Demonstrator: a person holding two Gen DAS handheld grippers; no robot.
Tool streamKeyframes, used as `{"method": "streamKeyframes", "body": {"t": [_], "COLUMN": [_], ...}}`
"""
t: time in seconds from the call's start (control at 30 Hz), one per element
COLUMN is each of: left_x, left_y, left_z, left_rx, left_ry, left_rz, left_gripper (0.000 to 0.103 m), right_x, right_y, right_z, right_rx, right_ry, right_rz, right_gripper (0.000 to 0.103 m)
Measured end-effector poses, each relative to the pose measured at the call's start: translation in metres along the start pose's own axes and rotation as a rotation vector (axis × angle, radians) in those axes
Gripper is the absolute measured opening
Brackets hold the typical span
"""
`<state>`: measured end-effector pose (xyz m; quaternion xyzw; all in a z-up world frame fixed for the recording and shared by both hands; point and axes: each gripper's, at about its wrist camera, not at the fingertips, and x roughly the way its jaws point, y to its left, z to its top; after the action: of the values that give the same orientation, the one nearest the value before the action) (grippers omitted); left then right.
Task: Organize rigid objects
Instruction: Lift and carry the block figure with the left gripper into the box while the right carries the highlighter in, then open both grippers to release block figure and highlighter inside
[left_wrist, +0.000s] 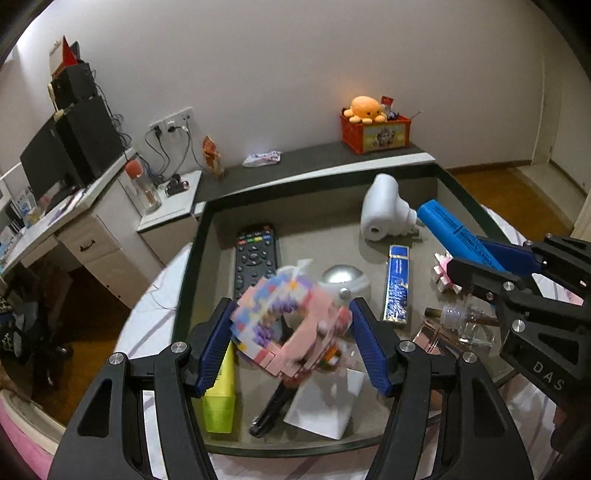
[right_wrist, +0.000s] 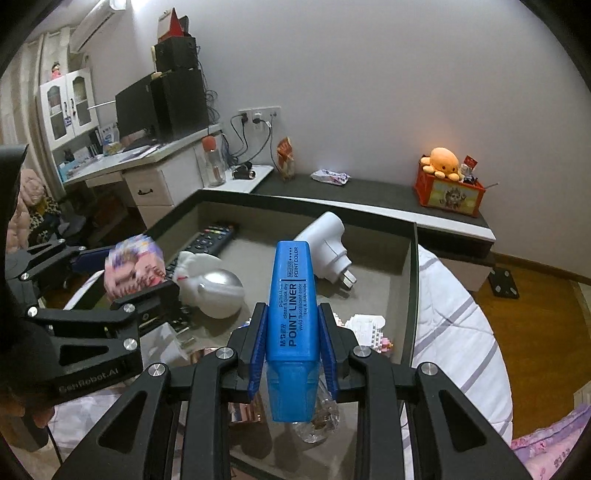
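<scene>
Left gripper jaws grip the block toy above the tray; right gripper jaws clamp the highlighter, its long axis pointing toward the tray's far wall.

My tray on the bed: remote, white plug, silver dome light, blue case, yellow-green highlighter.

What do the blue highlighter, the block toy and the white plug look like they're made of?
Blue highlighter: smooth, slightly glossy plastic, printed lettering, translucent cap end. Block toy: small studded building bricks, probably matte plastic in pink and pastel shades, though blurred. White plug: smooth moulded plastic with an even sheen, with metal-looking prongs.
</scene>
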<state>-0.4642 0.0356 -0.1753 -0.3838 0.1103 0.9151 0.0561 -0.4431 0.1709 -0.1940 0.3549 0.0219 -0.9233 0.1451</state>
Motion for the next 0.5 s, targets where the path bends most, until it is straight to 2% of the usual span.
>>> {"method": "streamKeyframes", "body": {"t": [0.07,0.13,0.23,0.33,0.4,0.47,0.5], "left_x": [0.005,0.006,-0.001,-0.018,-0.031,-0.044,-0.051], "left_y": [-0.002,-0.001,0.002,0.006,0.008,0.010,0.010], "left_z": [-0.002,-0.001,-0.002,-0.001,-0.001,-0.003,-0.004], "left_rx": [0.001,-0.004,-0.008,-0.020,-0.028,-0.025,-0.022], "left_ry": [0.005,0.011,0.016,-0.022,-0.045,-0.065,-0.076], "left_rz": [-0.003,0.003,0.037,0.028,0.034,0.036,0.048], "left_gripper": [0.068,0.078,0.092,0.100,0.102,0.102,0.102], "right_x": [0.002,0.002,-0.003,-0.017,-0.027,-0.042,-0.051], "right_y": [-0.001,-0.002,-0.004,-0.002,-0.002,-0.002,0.000], "right_z": [-0.002,-0.002,-0.001,0.000,0.002,0.003,0.004], "right_rx": [0.008,0.014,0.032,0.030,0.036,0.037,0.037], "right_ry": [0.007,0.006,-0.003,-0.028,-0.046,-0.072,-0.089], "right_rz": [0.007,0.000,-0.018,-0.017,-0.019,-0.027,-0.029], "right_gripper": [0.028,0.029,0.055,0.058,0.062,0.078,0.081]}}
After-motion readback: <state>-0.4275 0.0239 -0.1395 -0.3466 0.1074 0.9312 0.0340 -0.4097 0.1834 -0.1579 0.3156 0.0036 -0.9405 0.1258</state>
